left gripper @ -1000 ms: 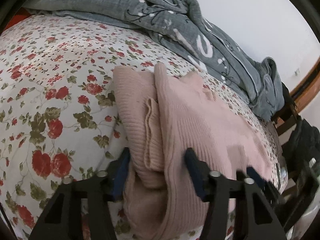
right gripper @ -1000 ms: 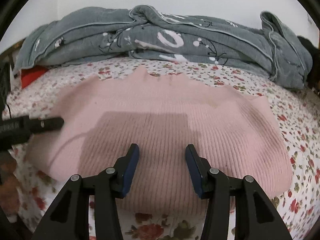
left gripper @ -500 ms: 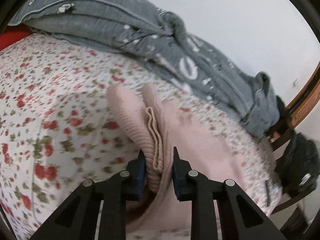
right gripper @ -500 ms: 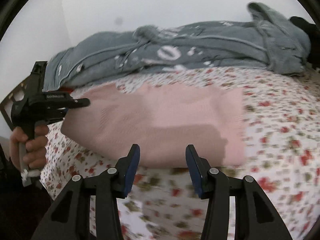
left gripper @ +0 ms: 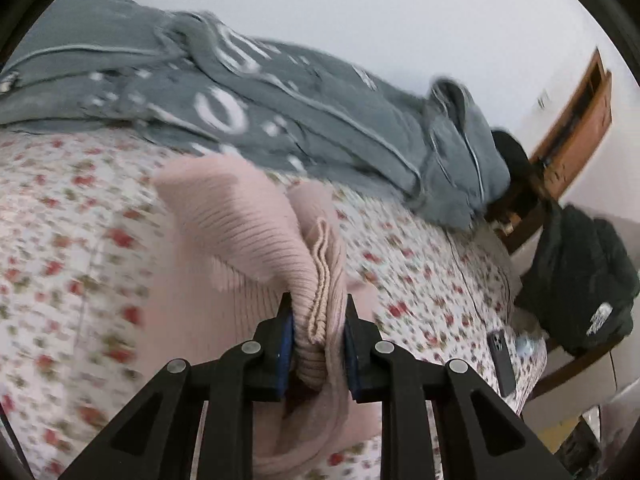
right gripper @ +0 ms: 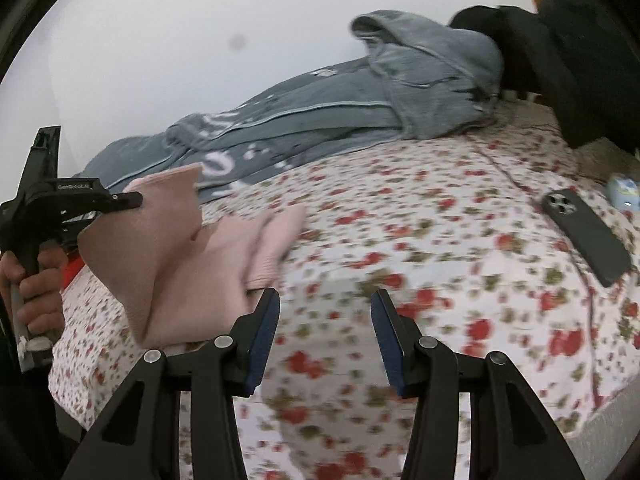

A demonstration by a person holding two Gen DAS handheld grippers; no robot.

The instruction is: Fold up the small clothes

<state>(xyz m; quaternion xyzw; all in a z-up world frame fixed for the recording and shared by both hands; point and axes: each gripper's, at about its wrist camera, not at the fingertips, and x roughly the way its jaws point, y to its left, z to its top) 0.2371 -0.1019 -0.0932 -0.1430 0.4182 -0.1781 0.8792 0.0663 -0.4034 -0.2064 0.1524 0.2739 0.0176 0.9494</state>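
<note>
— Since a second ago, what has shifted?

— Both hands have swung across the bed. The left tool (left gripper: pixel 316 338) drew its pads in around the bunched edge of the pink sweater (left gripper: pixel 256 236) and now clamps it; the knit has come up off the bedsheet (left gripper: pixel 60 240), where before it lay spread flat.

— And the right tool (right gripper: pixel 325 334)?

— Its pads stand apart with nothing between them, over bare floral sheet. The sweater, which lay straight ahead of it, now sits off to its left.

— Which way does the sweater run?

— From the right wrist view, it hangs from the left tool's grip (right gripper: pixel 120 200) and drapes down and toward the right, its long axis slanting, the lower folds resting on the bed. A corner sticks up just beyond the grip. The person's hand (right gripper: pixel 36 284) grips that tool's handle.

— Farther off?

— A dark phone (right gripper: pixel 586 236) lies on the sheet to the right, well apart from the sweater. Behind, a grey duvet (right gripper: pixel 320 120) is heaped along the white wall (right gripper: pixel 200 20).
</note>
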